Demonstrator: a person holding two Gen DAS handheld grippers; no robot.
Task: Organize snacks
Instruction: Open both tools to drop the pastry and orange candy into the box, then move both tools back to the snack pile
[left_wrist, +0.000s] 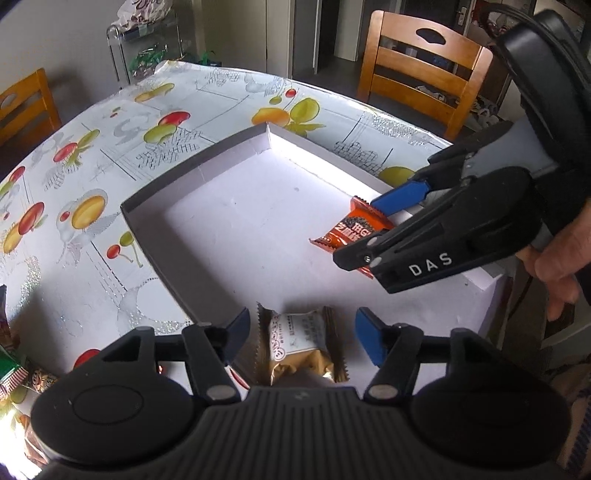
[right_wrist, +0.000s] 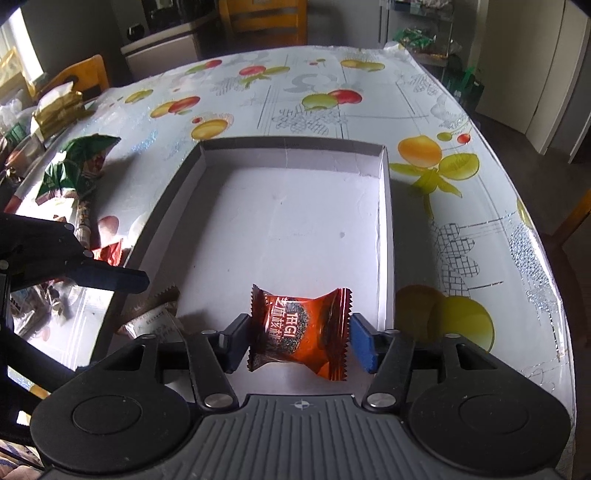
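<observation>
Found, far left on the table (right_wrist: 461, 258), a heap of loose snacks (right_wrist: 77, 166) outside the box (left_wrist: 159, 225), apparently waiting to be sorted.

Saw next the left gripper (left_wrist: 303, 325) angled down over the near left corner of the box, spread wide. Noted clear gaps between its pads and the beige snack (left_wrist: 299, 343) lying between them, so nothing pinched there. Judged the snack as set down flat on the white floor, close against the near left wall, probably to start a tidy row from that corner.

Saw the rest of the box bare, a shallow open tray with low walls, which suits dropping packets in from above.

Found further right the right gripper (right_wrist: 300, 332), also tilted down and spread, held by a hand (left_wrist: 557, 266) at the frame edge. Saw the orange snack (right_wrist: 299, 325) between its jaws, near the right wall of the box. Noted the pads just beside the crimped wrapper ends, with no sign of squeezing; the wrapper looked uncrushed. Could not tell for certain whether the left pad brushed the foil. Judged this snack too as resting on the box floor, parted from the beige one by bare cardboard, likely to keep kinds apart.

Reckoned the task barely begun: two packets in, many left on the table.
</observation>
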